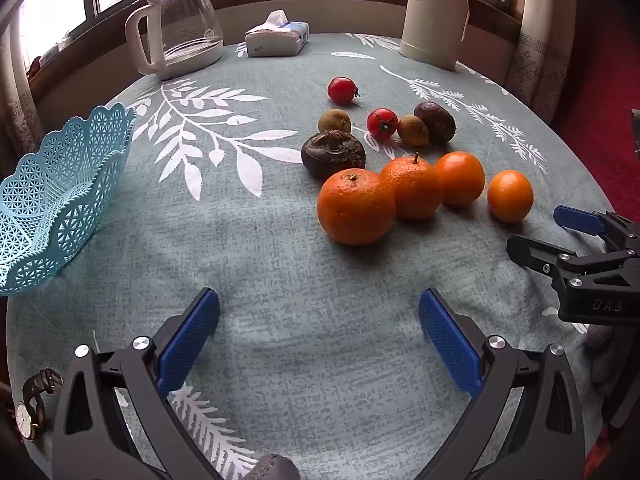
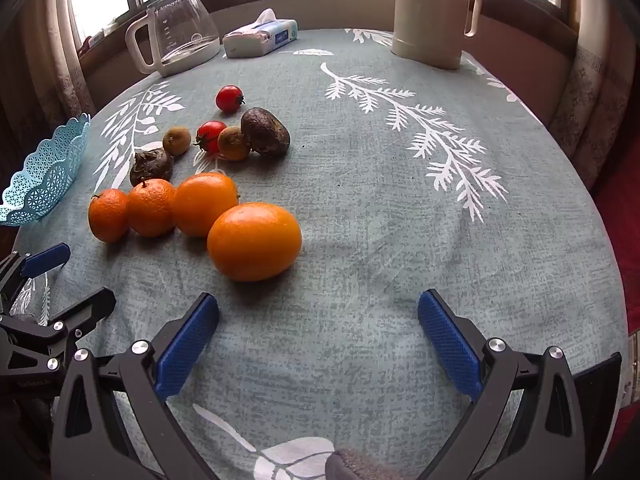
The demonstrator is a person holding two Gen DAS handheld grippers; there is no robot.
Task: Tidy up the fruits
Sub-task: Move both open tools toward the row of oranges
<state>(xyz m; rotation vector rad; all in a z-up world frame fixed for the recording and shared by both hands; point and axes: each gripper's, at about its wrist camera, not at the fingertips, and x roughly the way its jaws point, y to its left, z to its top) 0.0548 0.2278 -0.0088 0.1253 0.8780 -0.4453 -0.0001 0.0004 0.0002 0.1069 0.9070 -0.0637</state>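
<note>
On the grey-green leaf-print tablecloth (image 1: 280, 240) lie four round oranges (image 1: 356, 206), two red cherry tomatoes (image 1: 382, 122), two small brown kiwis (image 1: 334, 121) and two dark wrinkled fruits (image 1: 333, 153), right of the empty pale-blue lattice plastic basket (image 1: 52, 200). Left gripper (image 1: 319, 334) and right gripper (image 2: 318, 334) both gape wide, holding nothing.

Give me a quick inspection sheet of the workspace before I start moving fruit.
Surface: round table under a grey-green leaf-print cloth.
Job's things: four oranges, two tomatoes, two small brown fruits and two dark fruits loose on the cloth; blue basket at the left edge, nothing seen in it.
Clutter: glass kettle, tissue pack, cream flask, wristwatch.
Grippers: left gripper and right gripper both open, empty.
Cables: nothing seen.
Surroundings: windows, curtains, red floor.
</note>
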